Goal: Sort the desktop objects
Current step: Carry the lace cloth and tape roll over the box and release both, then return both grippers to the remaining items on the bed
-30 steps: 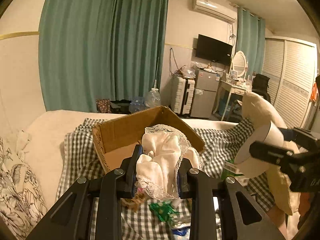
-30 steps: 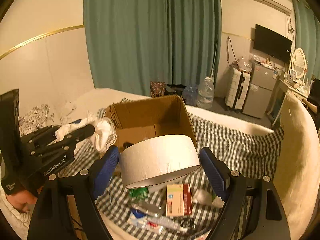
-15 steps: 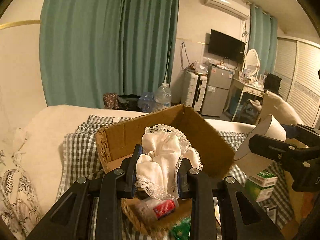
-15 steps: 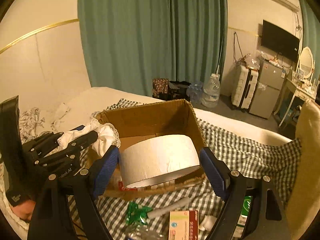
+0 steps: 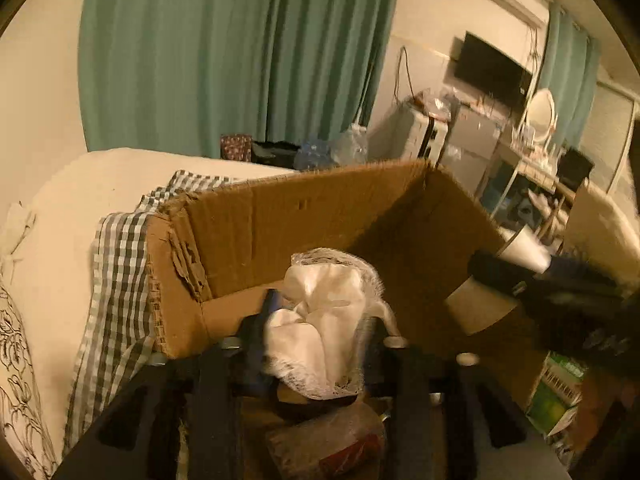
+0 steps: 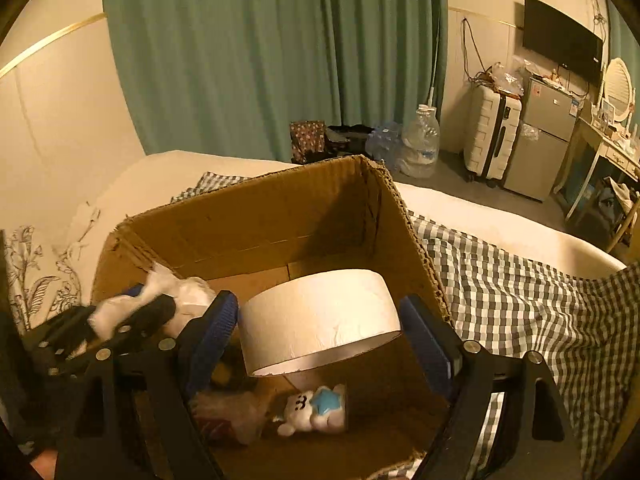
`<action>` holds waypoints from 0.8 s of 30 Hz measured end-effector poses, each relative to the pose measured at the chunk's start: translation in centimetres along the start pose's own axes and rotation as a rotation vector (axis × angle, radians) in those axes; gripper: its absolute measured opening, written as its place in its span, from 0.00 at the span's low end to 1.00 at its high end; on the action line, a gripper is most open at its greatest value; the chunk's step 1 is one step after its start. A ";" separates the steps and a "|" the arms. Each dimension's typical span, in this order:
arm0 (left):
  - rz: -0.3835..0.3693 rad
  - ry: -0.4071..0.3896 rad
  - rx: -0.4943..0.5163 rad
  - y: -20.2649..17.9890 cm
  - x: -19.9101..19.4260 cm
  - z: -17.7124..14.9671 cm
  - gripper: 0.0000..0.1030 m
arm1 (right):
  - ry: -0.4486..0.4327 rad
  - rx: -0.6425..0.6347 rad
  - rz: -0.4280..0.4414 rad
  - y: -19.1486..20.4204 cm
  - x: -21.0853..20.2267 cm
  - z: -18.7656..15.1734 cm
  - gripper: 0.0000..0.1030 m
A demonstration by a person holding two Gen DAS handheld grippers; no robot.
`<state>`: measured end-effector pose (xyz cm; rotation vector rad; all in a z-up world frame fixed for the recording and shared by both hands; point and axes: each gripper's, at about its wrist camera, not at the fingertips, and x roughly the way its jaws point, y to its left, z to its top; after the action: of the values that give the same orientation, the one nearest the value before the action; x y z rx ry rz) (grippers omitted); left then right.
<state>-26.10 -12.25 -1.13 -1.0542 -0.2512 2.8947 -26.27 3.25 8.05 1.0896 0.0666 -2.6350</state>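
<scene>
I have both grippers over one open cardboard box (image 6: 256,236) sitting on a checked cloth (image 6: 520,292) on the bed. My left gripper (image 5: 320,336) is clamped on a bundle of white lace cloth (image 5: 320,320), held above the box's near-left part, close to the torn left wall. My right gripper (image 6: 316,316) is squeezing a white roll of tape (image 6: 320,312) between its blue pads (image 6: 218,320), over the middle of the box, with its right finger near the right wall.

The far wall stands tall ahead of both tools. Between that wall and the roll the box floor is bare, so that is my open room. The space between my two grippers is tight; from the right wrist view the left one sits just beside my left pad.

Inside the box I count one small white bear toy with a blue star (image 6: 316,408) below the roll and one clear-wrapped packet with red on it (image 6: 228,416) beside it. Outside the right wall I see one green carton (image 5: 556,396).
</scene>
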 end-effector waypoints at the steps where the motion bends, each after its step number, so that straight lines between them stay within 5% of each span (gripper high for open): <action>1: 0.009 -0.014 -0.013 0.1 -0.3 0.0 0.81 | -0.014 0.012 -0.006 0.0 -0.1 0.0 0.83; 4: 0.033 -0.086 -0.010 0.4 -1.9 -0.7 0.90 | -0.027 0.033 -0.017 -0.2 -1.2 -0.1 0.85; 9: 0.045 -0.136 -0.020 0.8 -3.8 -2.6 0.91 | -0.080 -0.017 -0.063 0.3 -5.7 -1.2 0.86; 14: -0.023 -0.157 -0.095 0.6 -7.9 -5.5 0.94 | -0.113 -0.069 -0.120 0.0 -11.5 -3.8 0.87; 24: -0.059 -0.033 -0.054 -3.7 -11.8 -12.9 0.95 | -0.094 0.015 -0.165 -4.0 -18.4 -12.0 0.88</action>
<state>-8.81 -8.08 -2.74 -0.9899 -0.3574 2.8698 -6.74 13.39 12.07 1.0022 0.1226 -2.8340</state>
